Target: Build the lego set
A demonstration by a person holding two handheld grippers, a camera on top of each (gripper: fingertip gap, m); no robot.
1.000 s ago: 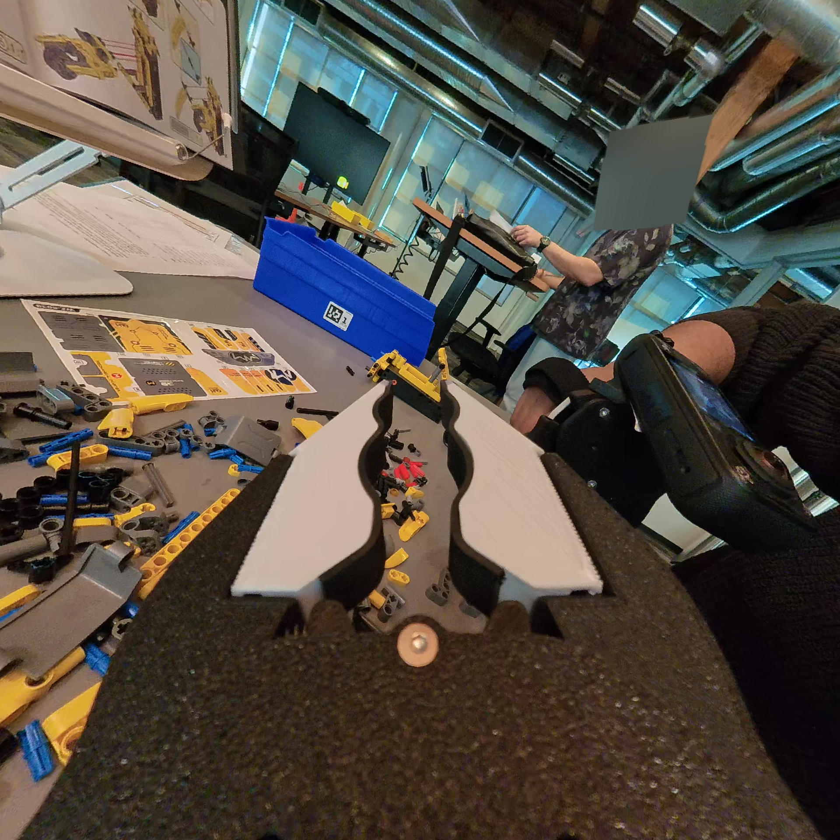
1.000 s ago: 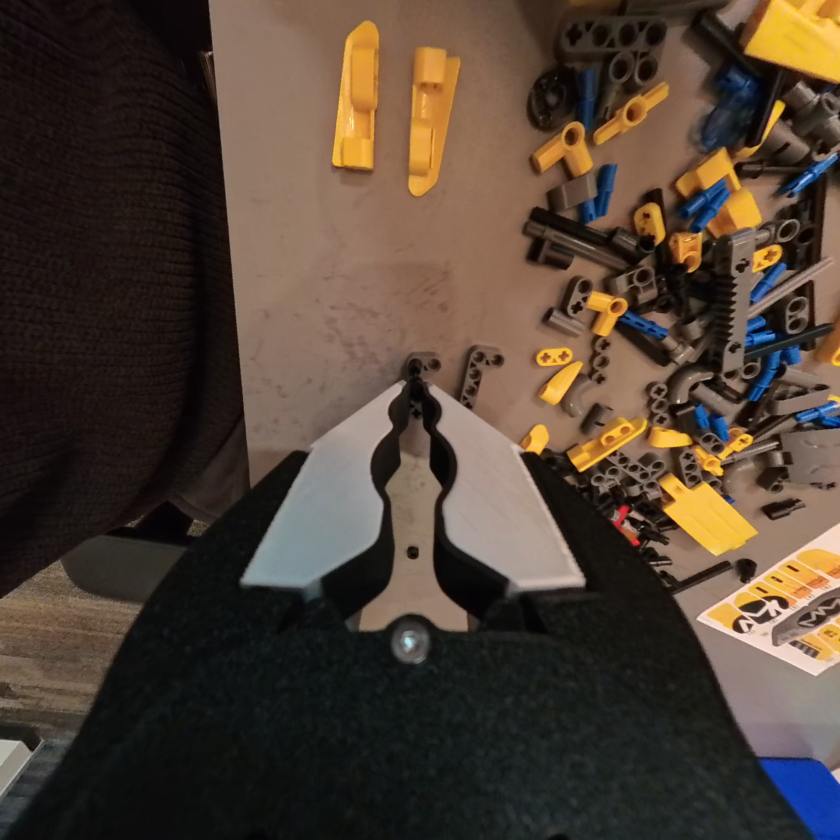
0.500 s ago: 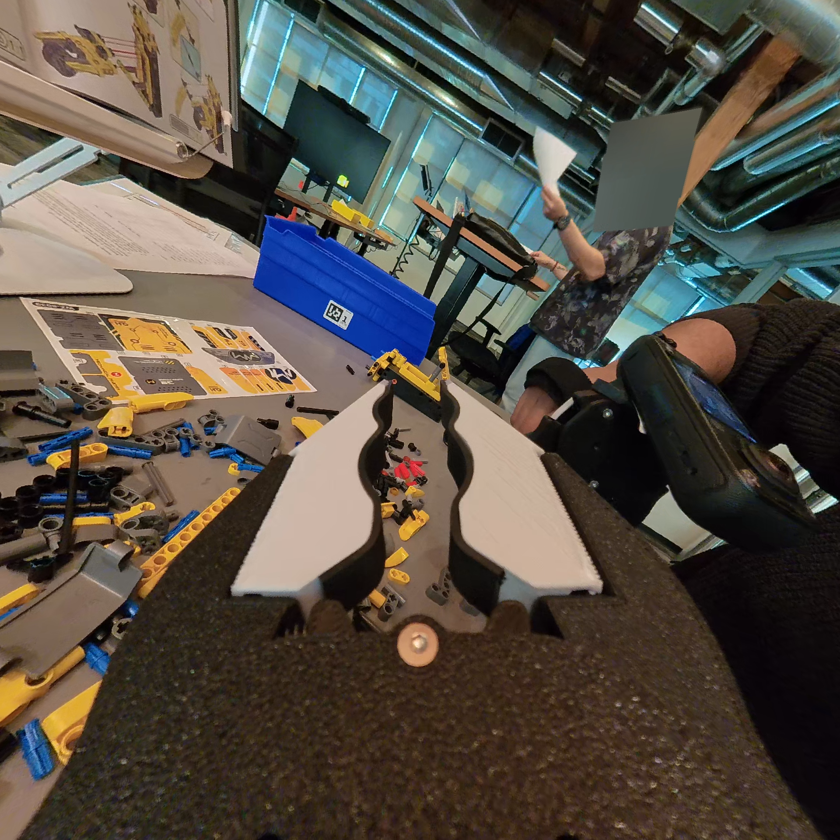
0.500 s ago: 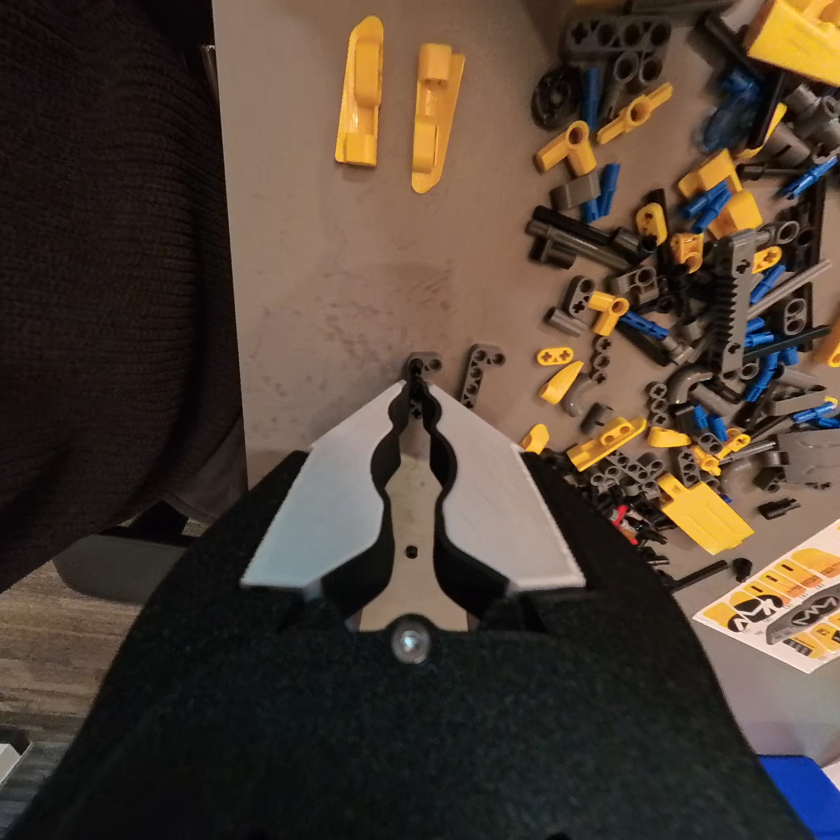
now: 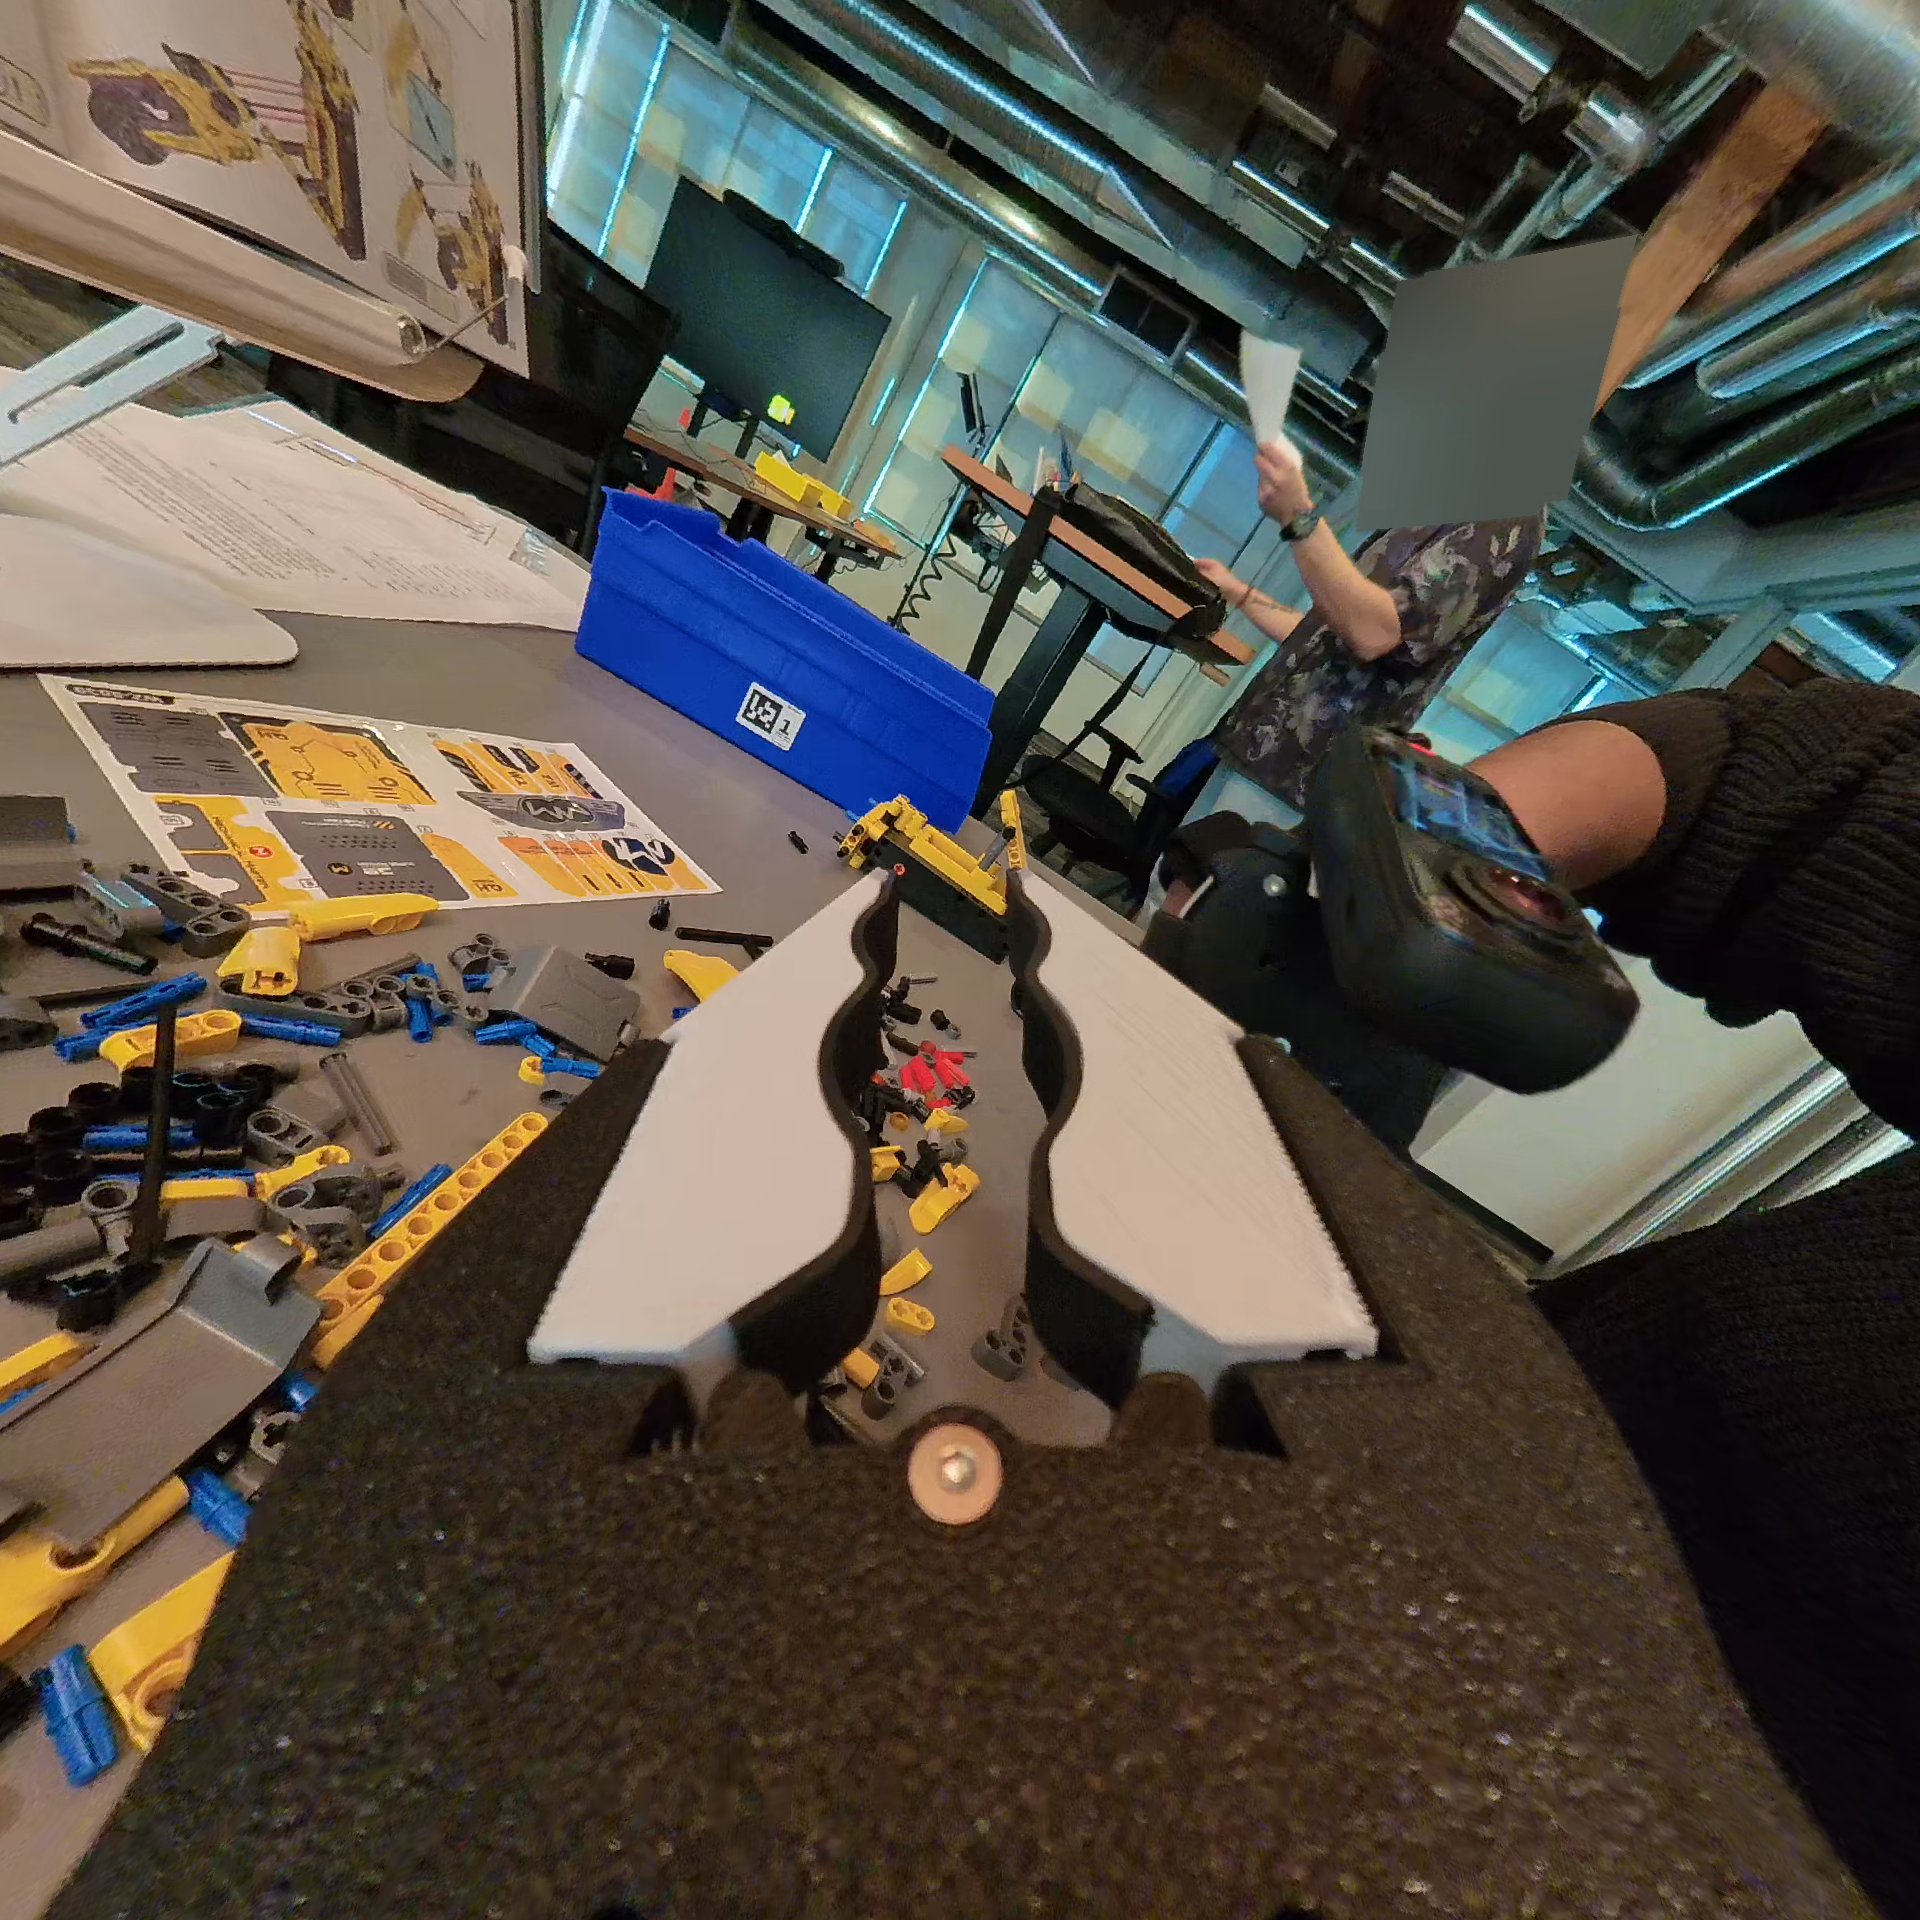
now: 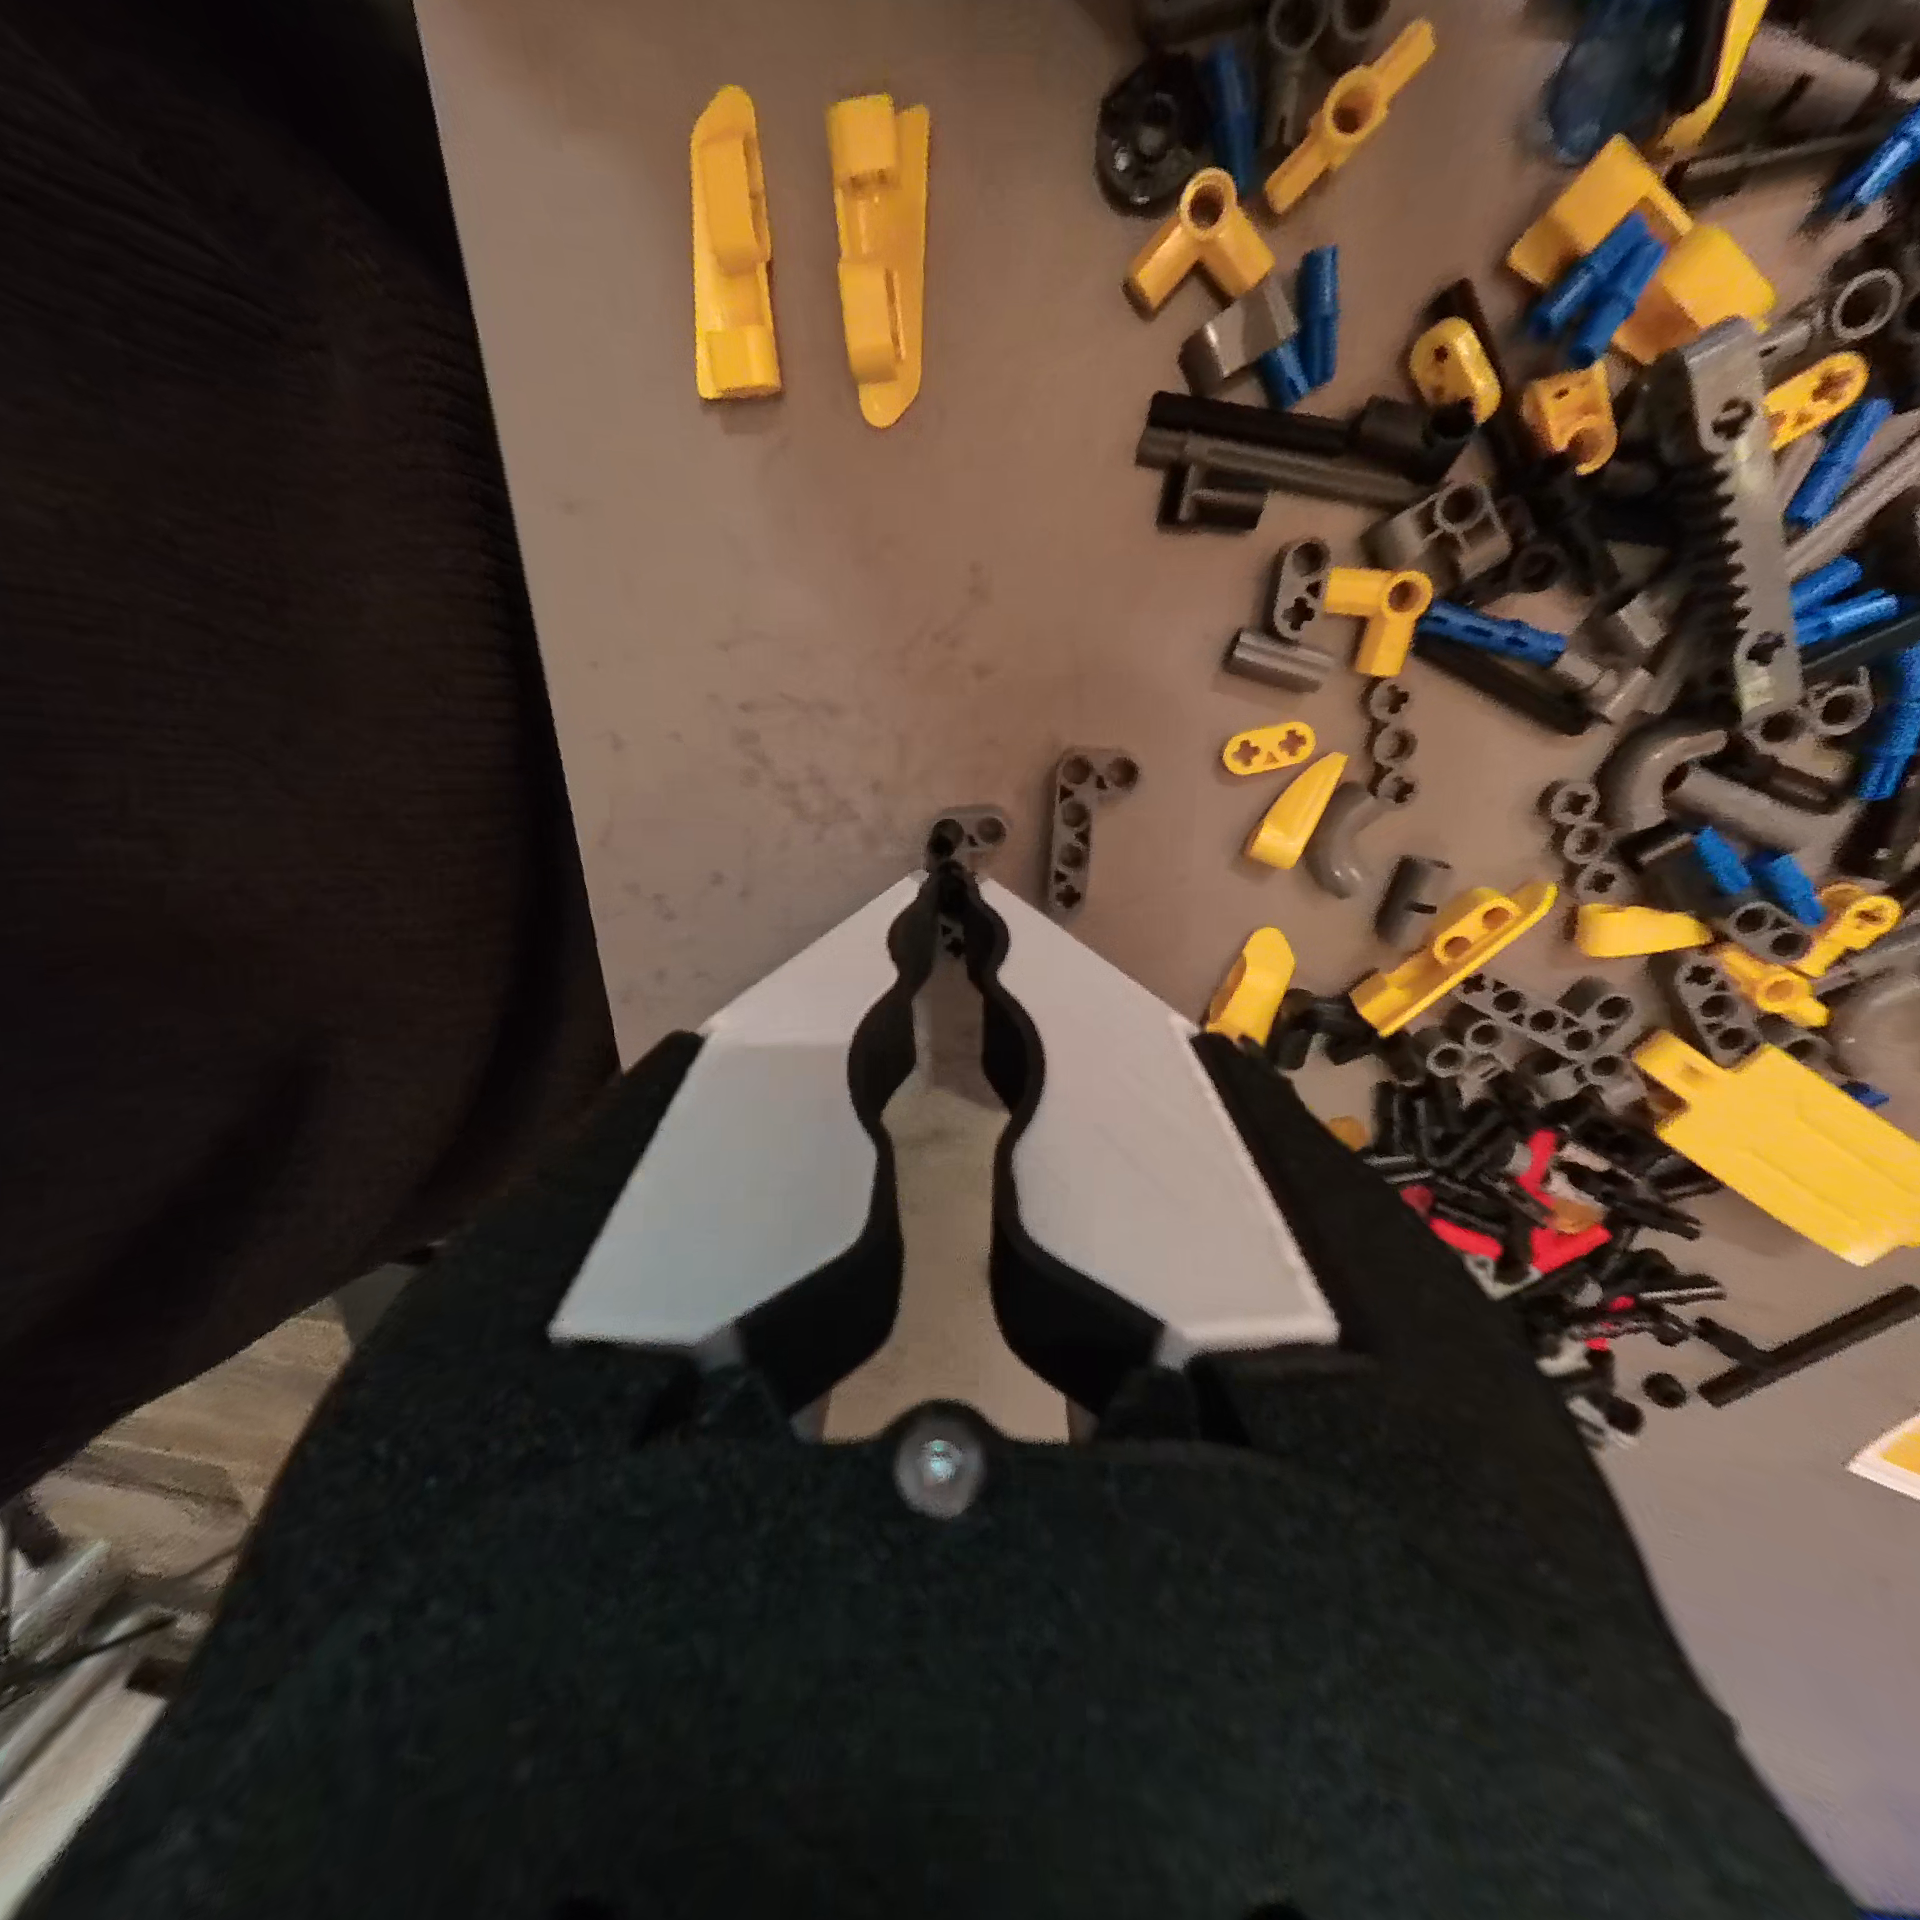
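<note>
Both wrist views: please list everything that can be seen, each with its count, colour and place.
table: one, grey, under everything
loose building pieces: many, yellow, blue, grey, black, red, heaped on the table
curved panels: two, yellow, side by side, apart from the heap
free bent beam: one, grey, beside the right tips
sticker sheet: one, yellow and grey, flat on the table
bin: one, blue, far table edge
instruction booklet: one, white, on a stand
person: one, patterned top, in the background, raising a white paper
sleeve: one, black knit
left gripper: black and white, jaws closed on a yellow and black assembly
right gripper: black and white, jaws closed on a small grey beam
</note>
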